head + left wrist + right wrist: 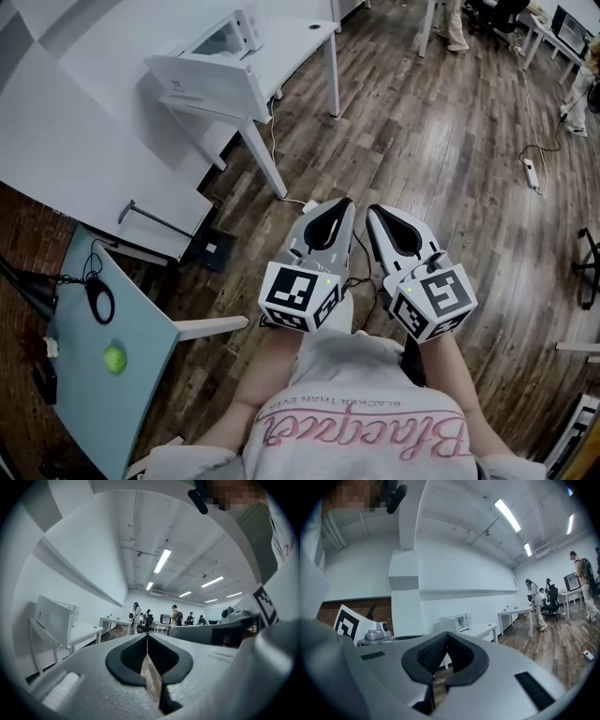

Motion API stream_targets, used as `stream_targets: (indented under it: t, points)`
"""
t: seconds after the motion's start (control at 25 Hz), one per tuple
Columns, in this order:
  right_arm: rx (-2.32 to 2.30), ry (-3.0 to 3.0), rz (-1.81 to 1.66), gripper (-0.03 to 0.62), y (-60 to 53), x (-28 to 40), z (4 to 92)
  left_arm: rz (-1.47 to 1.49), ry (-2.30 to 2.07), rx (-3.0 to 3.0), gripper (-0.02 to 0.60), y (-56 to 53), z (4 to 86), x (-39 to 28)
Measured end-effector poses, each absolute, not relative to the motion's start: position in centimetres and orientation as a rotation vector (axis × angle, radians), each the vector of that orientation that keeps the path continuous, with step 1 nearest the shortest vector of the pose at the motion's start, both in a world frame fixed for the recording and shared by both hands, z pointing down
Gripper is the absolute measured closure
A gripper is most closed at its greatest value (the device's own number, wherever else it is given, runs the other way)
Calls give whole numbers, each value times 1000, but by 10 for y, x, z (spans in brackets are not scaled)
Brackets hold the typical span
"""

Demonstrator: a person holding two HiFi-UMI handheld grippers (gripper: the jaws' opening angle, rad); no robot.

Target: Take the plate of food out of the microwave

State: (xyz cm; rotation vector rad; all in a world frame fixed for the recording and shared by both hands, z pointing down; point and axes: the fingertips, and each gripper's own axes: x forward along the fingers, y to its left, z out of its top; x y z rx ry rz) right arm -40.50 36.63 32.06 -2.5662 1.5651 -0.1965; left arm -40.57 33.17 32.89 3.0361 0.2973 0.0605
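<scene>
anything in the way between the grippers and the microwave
Nothing visible does: only open wood floor lies between the left gripper, the right gripper and the microwave on the white table. Its door looks open.

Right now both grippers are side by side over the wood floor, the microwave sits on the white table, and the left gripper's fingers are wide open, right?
No: the left gripper view shows the left gripper with its fingers shut together, nothing between them. It is beside the right gripper over the wood floor, and the microwave sits on the white table.
</scene>
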Motion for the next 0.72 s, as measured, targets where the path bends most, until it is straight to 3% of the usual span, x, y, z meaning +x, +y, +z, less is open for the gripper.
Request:
stream_targets:
  t: [0.72]
  points:
    - [-2604, 1629, -264, 583, 273, -286, 334, 38, 298, 2991, 578, 251, 335, -282]
